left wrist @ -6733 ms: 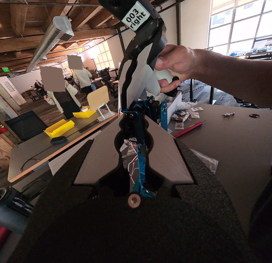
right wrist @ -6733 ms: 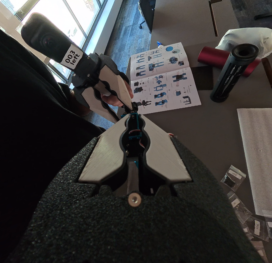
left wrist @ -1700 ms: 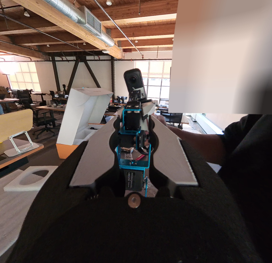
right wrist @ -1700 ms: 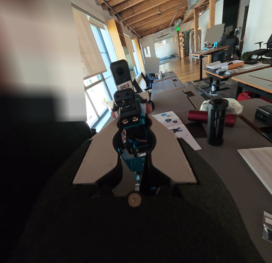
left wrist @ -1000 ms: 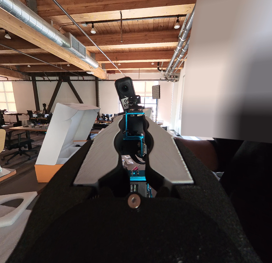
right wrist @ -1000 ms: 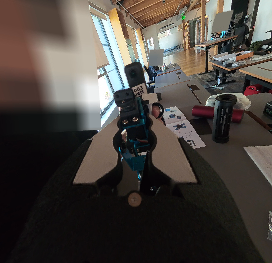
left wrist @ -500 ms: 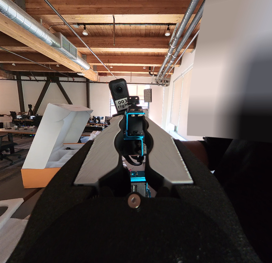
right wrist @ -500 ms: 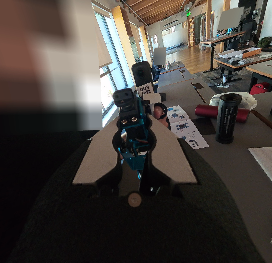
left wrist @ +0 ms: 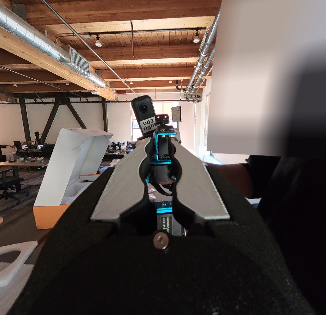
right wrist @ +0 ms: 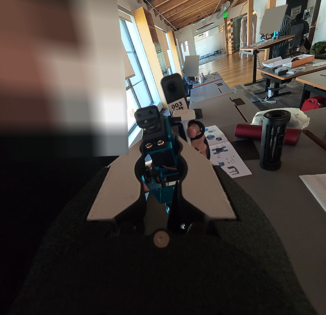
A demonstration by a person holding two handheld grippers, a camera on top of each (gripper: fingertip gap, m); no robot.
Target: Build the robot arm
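Change: both grippers now point nearly level across the room, not down at the desk as 6.7 s ago; the open white box sits farther left than half a second ago.
Left gripper [left wrist: 161, 144]: clenched on the blue-and-black servo assembly [left wrist: 163, 154], which sticks up between its fingers.
Right gripper [right wrist: 161, 146]: clamped on the same assembly [right wrist: 159, 155] from the opposite side.
Pose: grippers face each other, each camera showing in the other's view; a hand [right wrist: 197, 139] grips the left one's handle.
Surface: grey desk [right wrist: 264, 200] with booklet [right wrist: 224, 153], black cylinder [right wrist: 272, 140], red tube [right wrist: 250, 132], white box [left wrist: 70, 167].
Room: wood-beamed office.
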